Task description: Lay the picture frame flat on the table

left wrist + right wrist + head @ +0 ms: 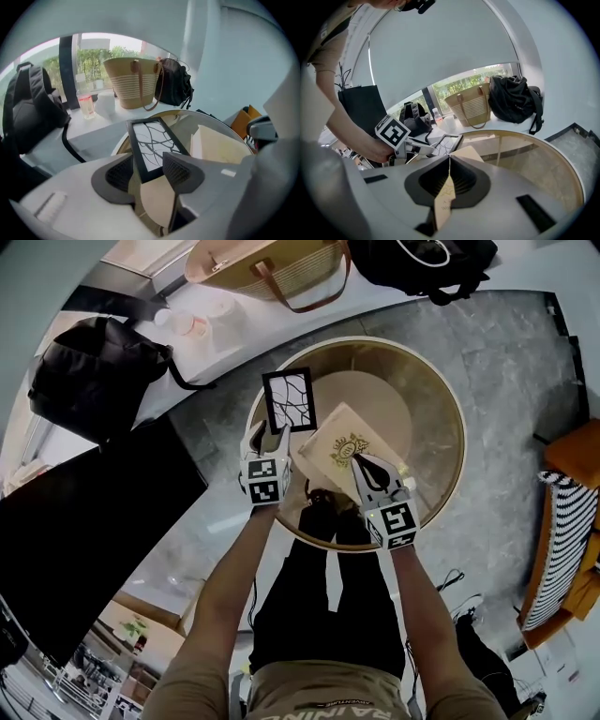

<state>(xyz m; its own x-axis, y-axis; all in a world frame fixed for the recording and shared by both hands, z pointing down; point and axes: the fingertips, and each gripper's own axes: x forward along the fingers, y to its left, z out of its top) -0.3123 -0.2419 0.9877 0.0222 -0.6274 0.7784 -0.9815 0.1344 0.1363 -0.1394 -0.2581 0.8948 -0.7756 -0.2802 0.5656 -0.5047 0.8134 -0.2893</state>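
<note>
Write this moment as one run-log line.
left tool: open, picture frame between jaws | picture frame: flat on table | right tool: shut on beige card

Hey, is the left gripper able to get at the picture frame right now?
Probably yes: the left gripper's jaws stand open with the picture frame's near end between them, and nothing blocks the way.

Grey marble floor (506,362); daylit window (93,61) and pale ledge (93,131) beyond left hand-held gripper (268,439); orange chair (574,460) far to its right.

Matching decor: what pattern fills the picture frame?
Picture frame: black branching lines on white; left gripper view.
</note>
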